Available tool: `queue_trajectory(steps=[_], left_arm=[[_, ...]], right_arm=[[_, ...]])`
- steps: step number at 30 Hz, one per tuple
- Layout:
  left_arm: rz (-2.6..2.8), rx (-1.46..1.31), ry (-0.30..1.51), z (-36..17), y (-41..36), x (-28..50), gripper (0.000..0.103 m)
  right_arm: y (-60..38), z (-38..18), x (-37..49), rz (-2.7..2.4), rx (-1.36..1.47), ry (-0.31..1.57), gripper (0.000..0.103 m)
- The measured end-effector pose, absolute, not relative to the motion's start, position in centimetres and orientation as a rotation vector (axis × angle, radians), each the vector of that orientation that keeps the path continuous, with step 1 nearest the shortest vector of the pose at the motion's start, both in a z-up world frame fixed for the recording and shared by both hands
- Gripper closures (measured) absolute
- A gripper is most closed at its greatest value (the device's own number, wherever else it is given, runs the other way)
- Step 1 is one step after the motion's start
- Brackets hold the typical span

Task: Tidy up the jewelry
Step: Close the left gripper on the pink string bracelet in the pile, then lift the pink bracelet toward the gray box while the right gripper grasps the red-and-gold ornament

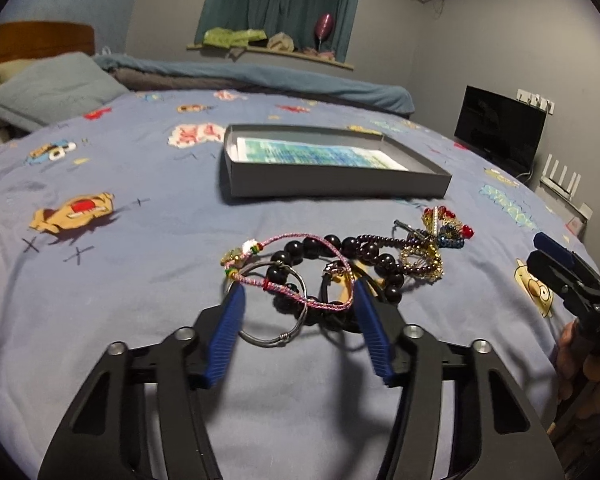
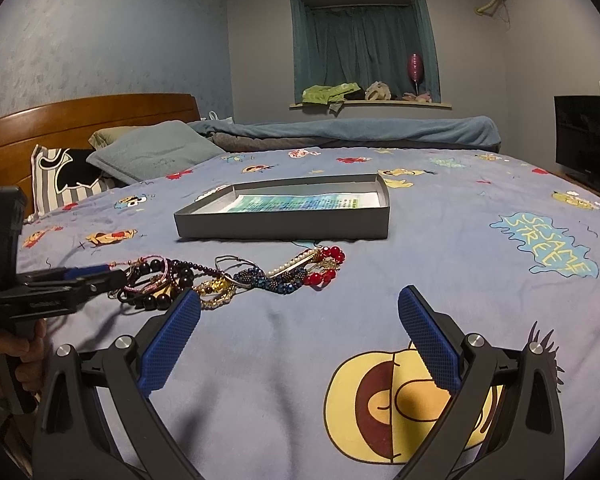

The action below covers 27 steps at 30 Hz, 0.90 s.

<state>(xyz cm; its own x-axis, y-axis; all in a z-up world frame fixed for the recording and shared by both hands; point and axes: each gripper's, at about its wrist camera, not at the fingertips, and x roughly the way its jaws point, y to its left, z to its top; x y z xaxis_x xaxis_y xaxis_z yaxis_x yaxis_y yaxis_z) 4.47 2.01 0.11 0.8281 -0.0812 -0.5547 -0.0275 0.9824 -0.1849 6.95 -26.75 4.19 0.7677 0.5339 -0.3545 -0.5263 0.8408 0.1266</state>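
On the blue cartoon-print bedsheet sits a tangled jewelry pile, just in front of a shallow grey box lined with printed paper. I hold the left gripper low over the near end of the pile, its blue pads spread apart and flanking a pink cord bracelet, a silver wire bangle and part of a dark round-bead bracelet. Nothing is pinched between them. Farther right in the pile I note a red-bead piece, a dark blue beaded strand and a gold-coloured chain.

My right gripper hangs over bare sheet to the right of the pile, pads spread wide and holding nothing; its left pad is near the gold chain, whether touching I cannot tell. From the right wrist view the left gripper reaches into the pile's left end.
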Motion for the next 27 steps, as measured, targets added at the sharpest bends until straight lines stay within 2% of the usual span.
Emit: queue_trajectory(steps=[3, 4, 6, 7, 10, 16, 27], left_arm=[[-0.038, -0.207, 0.622, 0.0, 2.3, 5.3, 0.061], [-0.043, -0.212, 0.626, 0.0, 2.4, 5.4, 0.071], [-0.052, -0.221, 0.632, 0.1, 2.5, 5.7, 0.079], [-0.047, -0.214, 0.629, 0.2, 2.6, 5.8, 0.089], [-0.051, -0.213, 0.615, 0.6, 2.8, 5.8, 0.097], [-0.058, -0.214, 0.583, 1.7, 3.1, 5.7, 0.097], [-0.066, -0.198, 0.633, 1.8, 3.0, 6.0, 0.095]], right_arm=[[-26.7, 4.4, 7.6, 0.584, 0.036, 0.415, 0.005], [-26.7, 4.5, 7.8, 0.583, 0.041, 0.422, 0.005], [-26.6, 4.7, 8.5, 0.587, 0.049, 0.441, 0.005], [-26.6, 4.8, 8.7, 0.588, 0.052, 0.449, 0.005], [-26.3, 4.8, 9.4, 0.591, 0.047, 0.473, 0.005], [-25.1, 4.8, 9.9, 0.603, -0.002, 0.510, 0.005], [-24.8, 4.9, 10.3, 0.612, 0.002, 0.515, 0.005]])
